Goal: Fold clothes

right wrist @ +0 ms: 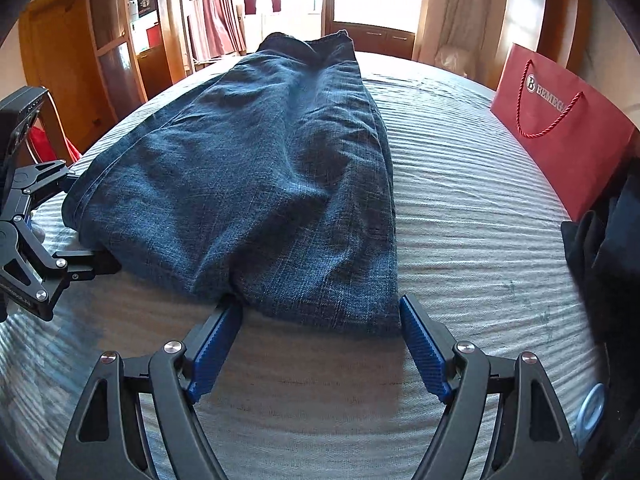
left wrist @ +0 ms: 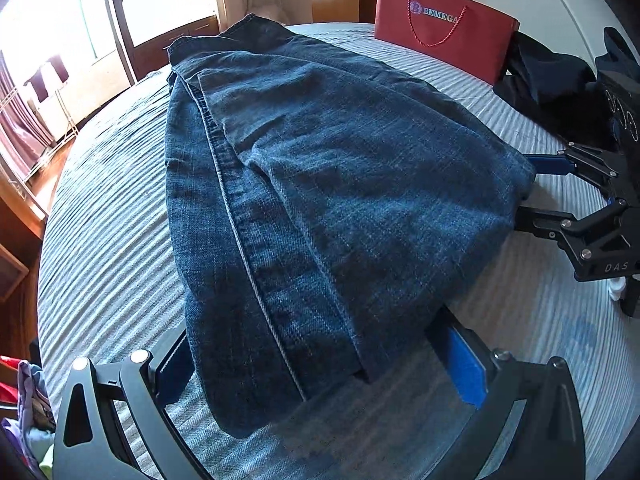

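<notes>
Folded blue jeans [left wrist: 320,168] lie lengthwise on the striped grey bed cover [left wrist: 104,248]. My left gripper [left wrist: 312,332] is open wide and straddles the near end of the jeans, whose edge drapes over both fingertips. From the right side, my right gripper [left wrist: 524,188] reaches in at the jeans' other corner. In the right wrist view the jeans [right wrist: 260,168] stretch away from me. There my right gripper [right wrist: 320,304] is open, its blue pads [right wrist: 218,344] on either side of the near corner. The left gripper [right wrist: 90,220] is open at the left corner.
A red paper bag [left wrist: 440,36] [right wrist: 560,132] stands at the bed's far right. Dark clothes [left wrist: 552,80] [right wrist: 600,248] lie heaped beside it. A drying rack [left wrist: 36,120], a wooden wardrobe [right wrist: 120,40] and bright windows are beyond the bed. Coloured laundry [left wrist: 24,400] is at lower left.
</notes>
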